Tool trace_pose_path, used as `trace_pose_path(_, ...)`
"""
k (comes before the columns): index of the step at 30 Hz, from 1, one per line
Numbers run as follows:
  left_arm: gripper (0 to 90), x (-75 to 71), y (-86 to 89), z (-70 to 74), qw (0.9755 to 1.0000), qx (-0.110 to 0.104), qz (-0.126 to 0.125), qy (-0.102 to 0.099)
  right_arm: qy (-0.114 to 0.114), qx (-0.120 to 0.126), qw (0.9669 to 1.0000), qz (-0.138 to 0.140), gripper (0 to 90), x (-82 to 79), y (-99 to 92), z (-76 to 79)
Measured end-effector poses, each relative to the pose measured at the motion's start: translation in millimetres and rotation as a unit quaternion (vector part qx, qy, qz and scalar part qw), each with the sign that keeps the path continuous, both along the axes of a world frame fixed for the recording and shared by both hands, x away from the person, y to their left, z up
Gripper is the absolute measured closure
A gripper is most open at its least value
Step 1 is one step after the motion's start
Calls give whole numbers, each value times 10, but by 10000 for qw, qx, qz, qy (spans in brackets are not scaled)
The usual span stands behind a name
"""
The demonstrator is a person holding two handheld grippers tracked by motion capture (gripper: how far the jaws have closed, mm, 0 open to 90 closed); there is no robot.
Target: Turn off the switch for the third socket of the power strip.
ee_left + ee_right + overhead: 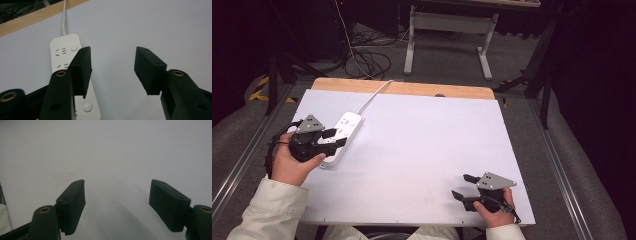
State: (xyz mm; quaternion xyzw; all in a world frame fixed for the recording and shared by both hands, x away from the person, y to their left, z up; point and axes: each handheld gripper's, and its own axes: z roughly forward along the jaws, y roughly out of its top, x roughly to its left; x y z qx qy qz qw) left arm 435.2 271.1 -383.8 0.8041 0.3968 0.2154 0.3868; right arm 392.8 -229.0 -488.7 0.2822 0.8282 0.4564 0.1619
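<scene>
Left gripper [335,138] at desk [422,150] 9 o'clock, jaws spread, empty, over near half of white power strip [343,136]. Strip lies flat at 10 o'clock, cord [374,95] running toward far edge. Right gripper [464,186] at 5 o'clock, jaws wide apart, empty, above bare white surface.

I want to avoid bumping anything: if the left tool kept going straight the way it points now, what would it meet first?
Probably the white power strip: the left tool, open, hangs above it, one jaw over its sockets. Height above it is unclear; otherwise bare white tabletop.
</scene>
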Motion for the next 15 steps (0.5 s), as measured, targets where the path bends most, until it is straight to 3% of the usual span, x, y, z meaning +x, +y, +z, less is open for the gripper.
trace_pose_path(3,406,-61,-12,34,9996,-187,-146,129,-6,9,10000,2,294,-2,3,-1)
trace_pose_path(6,377,-134,-9,86,9990,-382,-224,62,-10,16,10000,2,294,-4,2,0)
trace_pose_path(10,348,-207,-9,143,9963,-731,-438,116,-12,23,10000,6,294,-7,0,1)
trace_pose_path(14,343,-294,-53,148,9948,-741,-671,198,-3,8,10000,12,294,-7,3,0)
trace_pose_path(15,339,-319,-62,152,9952,-681,-692,140,1,5,10000,21,294,-6,6,-1)
